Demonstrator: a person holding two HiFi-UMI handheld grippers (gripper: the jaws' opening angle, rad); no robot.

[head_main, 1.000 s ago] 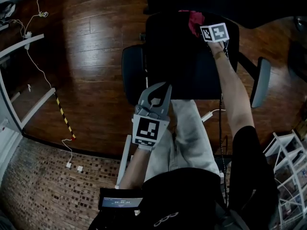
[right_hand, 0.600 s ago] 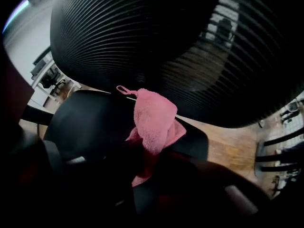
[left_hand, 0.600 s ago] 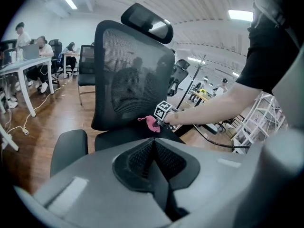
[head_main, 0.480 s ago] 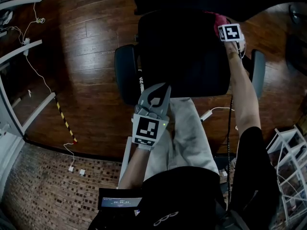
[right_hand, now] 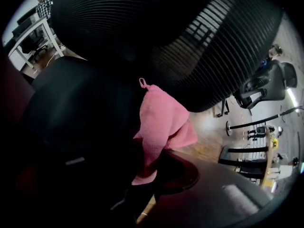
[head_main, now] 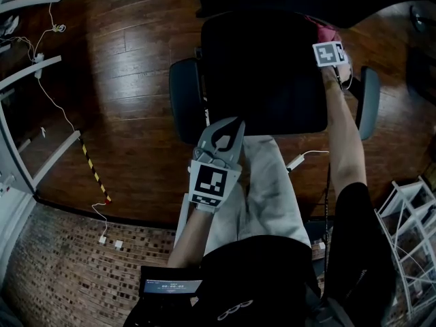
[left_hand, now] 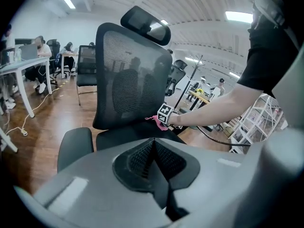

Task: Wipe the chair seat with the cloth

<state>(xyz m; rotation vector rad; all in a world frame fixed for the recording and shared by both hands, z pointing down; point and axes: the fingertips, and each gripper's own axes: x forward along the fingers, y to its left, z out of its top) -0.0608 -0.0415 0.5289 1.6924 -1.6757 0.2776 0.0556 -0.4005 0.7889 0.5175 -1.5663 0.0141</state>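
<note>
1. In the head view, your right gripper sits at the 1 o'clock corner of the chair seat. The pink cloth is bunched just past its marker cube, at the seat's back edge.
2. That view hides the grip itself. The right gripper view shows the jaws clenched on the cloth, which folds out from between them. The cloth lies against the dark seat and below the mesh backrest.
3. Your left gripper hangs at 6 o'clock of the seat, over your trouser leg and clear of the chair.
4. The left gripper view shows its ribbed jaws pressed together with nothing between them.
5. Only the left gripper view shows the chair upright, with its backrest and headrest. The cloth rests on the seat at the backrest's foot. People sit at desks at 9 o'clock.
6. Only the head view shows both armrests, one at 9 o'clock and one at 3 o'clock of the seat, over a wooden floor.
</note>
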